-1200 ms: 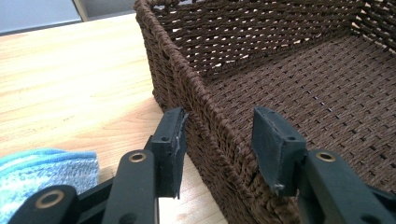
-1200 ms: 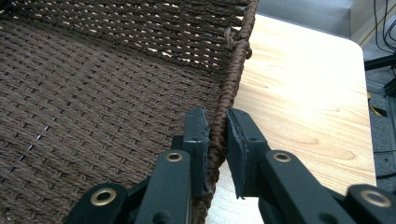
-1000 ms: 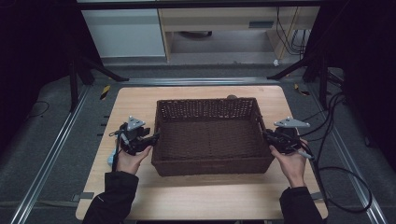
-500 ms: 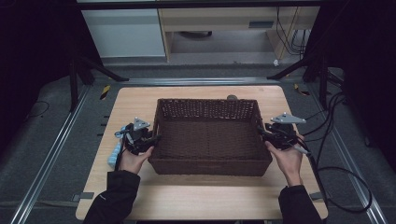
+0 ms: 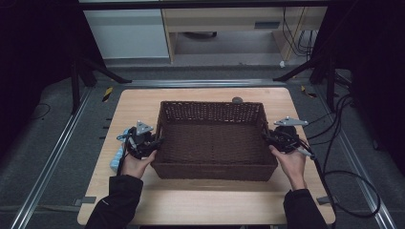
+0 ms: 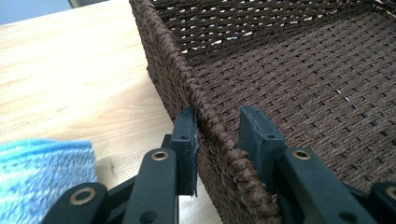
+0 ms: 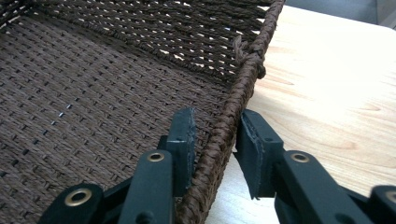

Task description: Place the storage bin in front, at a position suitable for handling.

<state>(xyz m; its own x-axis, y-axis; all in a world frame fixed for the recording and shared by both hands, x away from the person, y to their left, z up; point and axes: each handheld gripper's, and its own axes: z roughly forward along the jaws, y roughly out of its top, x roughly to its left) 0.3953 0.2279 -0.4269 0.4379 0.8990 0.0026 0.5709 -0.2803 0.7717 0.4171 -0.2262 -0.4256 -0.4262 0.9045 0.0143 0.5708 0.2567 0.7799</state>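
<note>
I have the wicker basket [image 5: 213,138] sitting mid-frame in the high view, on the wooden table [image 5: 138,102], and compared with a second ago it has slid a little toward the top of the frame — its near wall was lower in the picture then, and both hands have travelled up with it. My left gripper [image 5: 155,141] straddles the basket's left rim and my right gripper [image 5: 265,137] straddles the right rim. In the left gripper view the braided rim [image 6: 212,128] runs between the two black jaws: one jaw lies against the outer wall, while the inner one stands a touch off the weave, so I read it as parted around the rim rather than biting. The right gripper view shows much the same — the rim [image 7: 224,128] between the jaws with slivers of gap, so loosely set, not clenched. A blue cloth [image 6: 44,172] lies at the lower left beside my left hand [image 5: 136,162], clear of the basket. I judge the shift as the push still under way; a firmer pinch may be needed before any lift.
</note>
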